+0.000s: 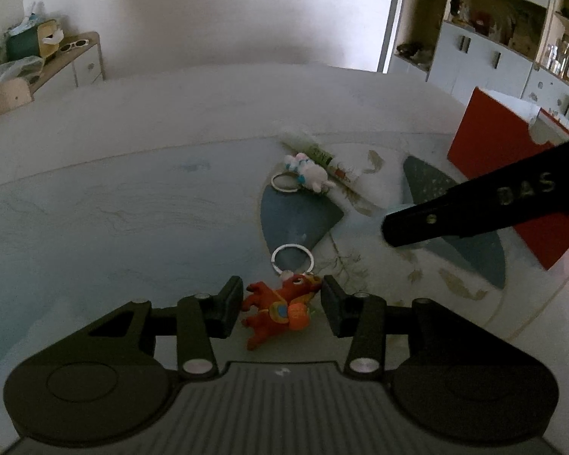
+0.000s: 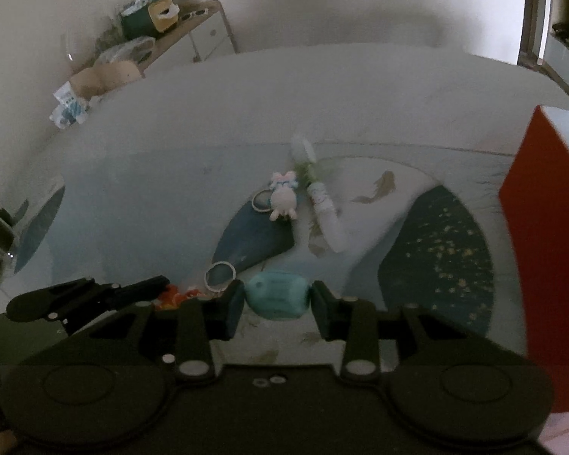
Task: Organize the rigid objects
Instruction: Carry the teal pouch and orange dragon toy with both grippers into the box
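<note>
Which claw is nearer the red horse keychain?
Left. The left claw straddles the red horse keychain, open; the right claw sits to its right around a teal object.

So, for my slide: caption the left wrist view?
Open left gripper straddles red horse keychain on table; right gripper nearby.

Left claw spread around red horse keychain, white bunny keychain beyond, red box right

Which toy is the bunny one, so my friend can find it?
Start at the big red box on the table's right, then look left to the white tube. The white bunny keychain lies just left of it, pale with a blue bow, unlike the red dragon keychain.
</note>
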{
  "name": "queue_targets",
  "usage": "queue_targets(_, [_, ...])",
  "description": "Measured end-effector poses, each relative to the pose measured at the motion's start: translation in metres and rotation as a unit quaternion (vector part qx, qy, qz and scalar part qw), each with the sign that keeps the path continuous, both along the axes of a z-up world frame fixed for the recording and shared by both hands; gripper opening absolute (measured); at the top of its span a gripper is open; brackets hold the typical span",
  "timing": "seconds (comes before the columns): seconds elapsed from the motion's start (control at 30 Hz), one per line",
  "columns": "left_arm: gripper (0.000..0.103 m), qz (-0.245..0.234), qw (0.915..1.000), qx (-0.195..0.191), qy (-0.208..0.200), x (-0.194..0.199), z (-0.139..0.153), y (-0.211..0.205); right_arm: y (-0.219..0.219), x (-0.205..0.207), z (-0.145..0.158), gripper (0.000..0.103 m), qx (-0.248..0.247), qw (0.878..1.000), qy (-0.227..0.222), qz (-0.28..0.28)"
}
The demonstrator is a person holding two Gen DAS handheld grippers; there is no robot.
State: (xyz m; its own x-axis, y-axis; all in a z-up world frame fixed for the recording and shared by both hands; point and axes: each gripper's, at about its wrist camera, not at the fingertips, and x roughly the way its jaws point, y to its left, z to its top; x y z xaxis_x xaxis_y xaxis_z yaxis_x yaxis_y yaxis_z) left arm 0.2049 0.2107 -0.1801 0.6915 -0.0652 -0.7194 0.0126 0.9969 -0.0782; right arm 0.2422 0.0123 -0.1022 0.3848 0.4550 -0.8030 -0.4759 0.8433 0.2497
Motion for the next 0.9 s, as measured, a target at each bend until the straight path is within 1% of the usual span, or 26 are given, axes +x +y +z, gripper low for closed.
queue_targets(0.23, [0.044,-0.003,0.9999,-0.013,-0.007,-0.003,0.013,-0.005,-0.026,-0.01,0.024,0.037,0.012,1.0,-0.017,-0.006])
queue_targets(0.4, [0.044,-0.007,0.9993,-0.03,-0.021,-0.005,0.031,-0.013,-0.049,-0.014,0.04,0.037,0.018,0.999,-0.032,-0.011])
queue_targets(0.5, [0.044,-0.012,0.9991,-0.03,-0.026,-0.004,0.042,-0.022,-0.063,-0.015,0.044,0.037,0.022,0.999,-0.03,-0.013])
queue_targets(0.57, [0.044,-0.018,0.9991,-0.032,-0.02,0.0,0.048,-0.029,-0.073,-0.014,0.046,0.037,0.025,0.999,-0.027,-0.019])
queue_targets(0.67, [0.044,-0.018,0.999,-0.036,-0.018,0.004,0.057,-0.04,-0.088,-0.015,0.051,0.037,0.028,0.999,-0.033,-0.023])
queue_targets(0.83, [0.044,-0.023,0.9987,-0.038,-0.025,0.008,0.073,-0.061,-0.115,-0.014,0.06,0.037,0.038,0.998,-0.045,-0.027])
queue_targets(0.9, [0.044,-0.024,0.9988,-0.033,-0.028,0.011,0.079,-0.072,-0.126,-0.012,0.061,0.037,0.038,0.998,-0.051,-0.028])
